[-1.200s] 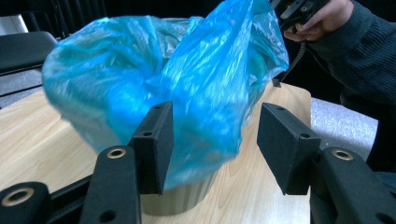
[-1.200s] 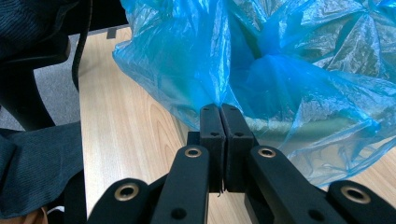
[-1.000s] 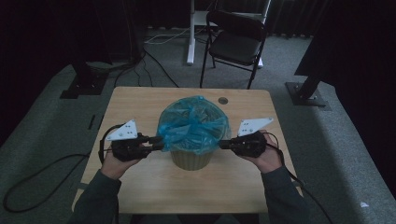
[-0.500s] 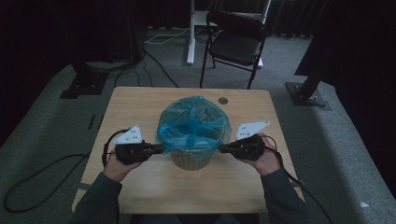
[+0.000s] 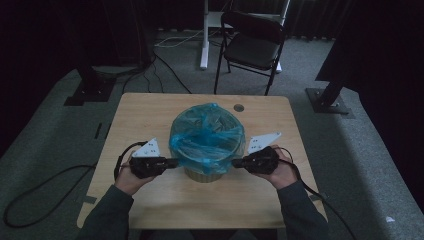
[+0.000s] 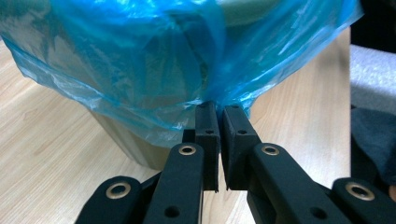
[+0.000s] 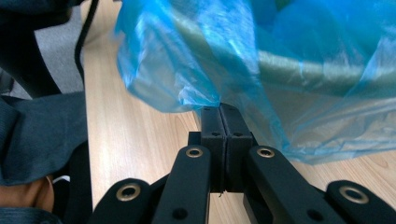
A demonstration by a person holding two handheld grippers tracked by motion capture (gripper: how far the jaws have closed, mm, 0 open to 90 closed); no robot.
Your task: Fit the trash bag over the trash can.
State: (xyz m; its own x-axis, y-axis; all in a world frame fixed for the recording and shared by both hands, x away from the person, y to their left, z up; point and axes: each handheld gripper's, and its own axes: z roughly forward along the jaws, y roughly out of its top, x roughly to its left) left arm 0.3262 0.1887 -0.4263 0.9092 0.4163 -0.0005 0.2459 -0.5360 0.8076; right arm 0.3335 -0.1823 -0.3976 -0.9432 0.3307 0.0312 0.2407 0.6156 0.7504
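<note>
Pinching the blue bag [image 5: 206, 137] from both sides, we've got it stretched over the round bin [image 5: 203, 174] that sits in the middle of the wooden table [image 5: 150, 112]. Our left gripper [image 5: 172, 162] is at the bin's left flank, and in the left gripper view its jaws are clamped on a gather of blue film [image 6: 212, 95] at the bag's lower hem, with just a thin slit between the pads. Our right gripper [image 5: 235, 163] mirrors it on the bin's right flank; in the right gripper view the pads [image 7: 212, 123] are pressed flat together with a pointed tuck of the plastic caught at their tips. The bag's skirt hangs outside the bin wall on both sides, its lower edge above the tabletop. The film bulges up crumpled over the bin's mouth. Behind the table, a black folding chair [image 5: 252, 47] stands on the grey carpet.
</note>
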